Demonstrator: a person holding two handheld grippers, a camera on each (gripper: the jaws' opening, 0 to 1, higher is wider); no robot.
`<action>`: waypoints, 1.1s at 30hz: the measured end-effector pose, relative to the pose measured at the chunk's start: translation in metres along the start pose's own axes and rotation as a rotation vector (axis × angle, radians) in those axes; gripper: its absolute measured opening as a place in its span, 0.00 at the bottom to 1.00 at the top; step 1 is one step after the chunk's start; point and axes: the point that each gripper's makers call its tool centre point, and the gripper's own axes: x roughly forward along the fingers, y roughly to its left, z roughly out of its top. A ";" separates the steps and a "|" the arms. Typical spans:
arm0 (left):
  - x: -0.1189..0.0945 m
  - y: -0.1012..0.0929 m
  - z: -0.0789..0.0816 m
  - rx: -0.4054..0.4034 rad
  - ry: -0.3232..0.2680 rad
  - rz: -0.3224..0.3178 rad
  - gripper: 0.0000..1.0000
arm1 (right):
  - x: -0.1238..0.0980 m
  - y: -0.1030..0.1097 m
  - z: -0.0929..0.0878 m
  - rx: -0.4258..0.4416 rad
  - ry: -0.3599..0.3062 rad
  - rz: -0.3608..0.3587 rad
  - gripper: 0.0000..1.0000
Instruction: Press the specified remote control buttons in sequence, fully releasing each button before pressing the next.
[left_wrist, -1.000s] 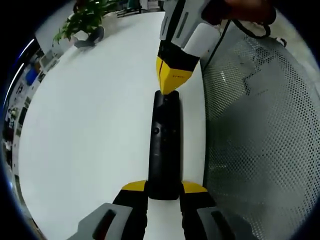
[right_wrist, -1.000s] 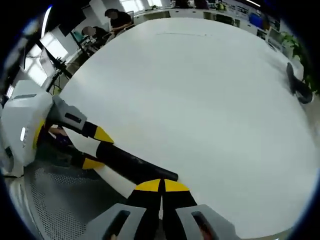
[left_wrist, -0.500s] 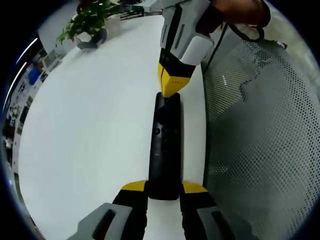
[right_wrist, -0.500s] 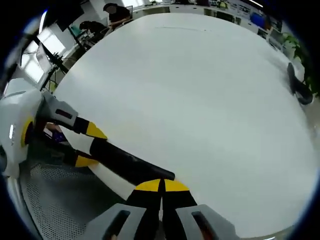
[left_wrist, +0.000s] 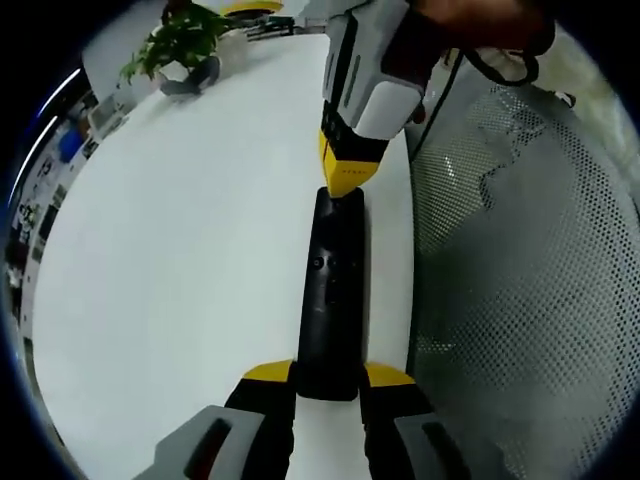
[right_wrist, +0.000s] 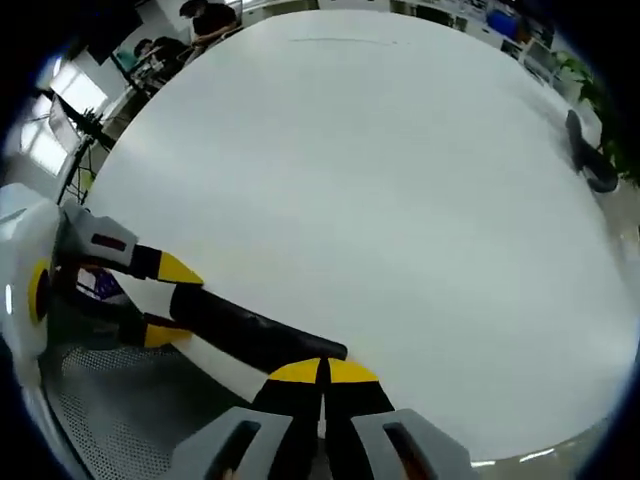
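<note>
while the left gripper (left_wrist: 328, 378) clamps its yellow-tipped jaws on the near end of the black remote control (left_wrist: 332, 290), the remote lies lengthwise along the edge of the white table (left_wrist: 180, 260), right beside the drop to the mesh seat (left_wrist: 520, 290) of a chair. its buttoned face is turned up, with a small round button showing around the middle of its length. the right gripper (left_wrist: 346, 178) comes in from the far end, its two yellow tips pressed together into one point that touches the far end of the remote's top face.

seen from the right gripper view, the right gripper (right_wrist: 322, 372) has its jaws closed flat against each other with nothing between them, the tips resting on the end of the remote control (right_wrist: 250, 328). the left gripper (right_wrist: 160, 298) grips the opposite end, one yellow tip on each side of the dark body.

a potted plant (left_wrist: 185, 45) stands at the far corner of the table. a dark object (right_wrist: 590, 160) lies near the table's far edge in the right gripper view; i cannot tell what it is.
</note>
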 end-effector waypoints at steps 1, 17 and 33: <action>0.000 0.000 -0.001 -0.005 -0.010 0.002 0.24 | 0.000 0.001 0.000 -0.004 -0.009 0.007 0.00; 0.002 -0.001 0.003 -0.057 -0.105 0.025 0.25 | -0.002 -0.002 -0.004 0.149 -0.083 0.134 0.00; 0.003 -0.001 0.004 -0.027 -0.086 0.016 0.25 | 0.001 -0.002 -0.008 0.156 0.002 0.148 0.00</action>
